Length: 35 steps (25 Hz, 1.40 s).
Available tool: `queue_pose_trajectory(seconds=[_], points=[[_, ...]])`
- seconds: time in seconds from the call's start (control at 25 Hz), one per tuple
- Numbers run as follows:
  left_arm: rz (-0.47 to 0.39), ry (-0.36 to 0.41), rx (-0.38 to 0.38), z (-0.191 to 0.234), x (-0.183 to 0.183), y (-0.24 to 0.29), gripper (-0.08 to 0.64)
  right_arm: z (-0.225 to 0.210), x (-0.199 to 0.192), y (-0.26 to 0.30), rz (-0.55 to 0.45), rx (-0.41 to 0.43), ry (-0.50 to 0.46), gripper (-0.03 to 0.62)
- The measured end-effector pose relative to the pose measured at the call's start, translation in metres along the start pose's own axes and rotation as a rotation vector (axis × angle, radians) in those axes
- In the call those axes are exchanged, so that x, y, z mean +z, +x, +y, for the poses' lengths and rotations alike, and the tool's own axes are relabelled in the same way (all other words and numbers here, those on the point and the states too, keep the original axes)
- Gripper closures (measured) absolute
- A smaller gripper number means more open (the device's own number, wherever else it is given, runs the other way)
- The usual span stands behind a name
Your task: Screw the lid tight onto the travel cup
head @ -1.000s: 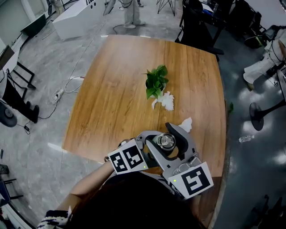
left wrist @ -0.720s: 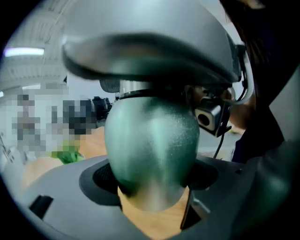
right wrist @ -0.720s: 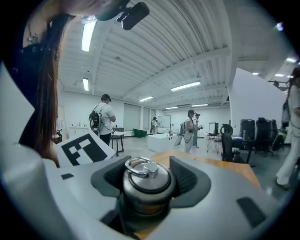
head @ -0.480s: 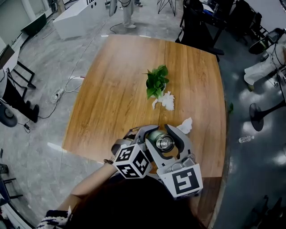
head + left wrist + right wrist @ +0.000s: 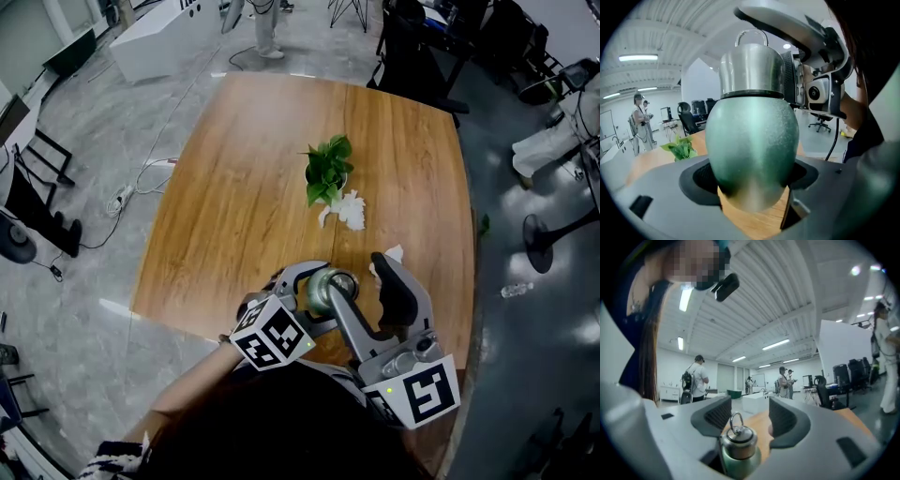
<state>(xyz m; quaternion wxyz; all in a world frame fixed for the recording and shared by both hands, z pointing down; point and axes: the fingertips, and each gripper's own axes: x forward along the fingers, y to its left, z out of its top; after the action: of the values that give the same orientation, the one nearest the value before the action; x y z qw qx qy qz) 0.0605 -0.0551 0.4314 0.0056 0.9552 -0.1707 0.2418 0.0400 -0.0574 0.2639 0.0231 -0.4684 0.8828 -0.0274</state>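
The left tool (image 5: 751, 180) is clamped on the lower body of the green cup (image 5: 750, 136), at the near edge of the worktop (image 5: 234, 206). The right tool (image 5: 749, 416) stands wide, with the steel lid (image 5: 737, 441) low between its jaws, unpressed.

Judgement: rigid, smooth metal, fairly light. The lid's side wall is the proper hold, not the ring (image 5: 736, 420).

1 plant (image 5: 328, 171) and tissues (image 5: 352, 211) lie well clear.

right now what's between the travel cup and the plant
Crumpled white tissue beside the plant, then bare tabletop down to the travel cup, seen in the head view.
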Motion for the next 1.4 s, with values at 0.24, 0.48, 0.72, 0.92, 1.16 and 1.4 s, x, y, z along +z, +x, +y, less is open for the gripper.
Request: queue_pose_trajectory(seconds=[0.24,0.48,0.72,0.92,1.16,1.4], points=[[-0.028,-0.077,0.070,0.021,-0.002,-0.013,0.160,-0.071,-0.035,-0.025,0.064,-0.243,0.083,0.466],[-0.050,-0.120,0.109,0.034,0.001,-0.024,0.161,-0.091,-0.084,-0.037,0.220,-0.337,0.133,0.513],[-0.043,-0.118,0.106,0.033,0.001,-0.026,0.161,-0.083,-0.101,-0.032,0.309,-0.313,0.136,0.534],[-0.037,-0.119,0.101,0.029,-0.001,-0.025,0.161,-0.079,-0.105,-0.031,0.353,-0.306,0.093,0.537],[-0.026,-0.122,0.102,0.027,-0.007,-0.025,0.161,-0.078,-0.109,-0.030,0.379,-0.312,0.060,0.537],[-0.026,-0.148,0.092,0.024,-0.007,-0.027,0.161,-0.080,-0.107,-0.032,0.384,-0.327,0.040,0.537]])
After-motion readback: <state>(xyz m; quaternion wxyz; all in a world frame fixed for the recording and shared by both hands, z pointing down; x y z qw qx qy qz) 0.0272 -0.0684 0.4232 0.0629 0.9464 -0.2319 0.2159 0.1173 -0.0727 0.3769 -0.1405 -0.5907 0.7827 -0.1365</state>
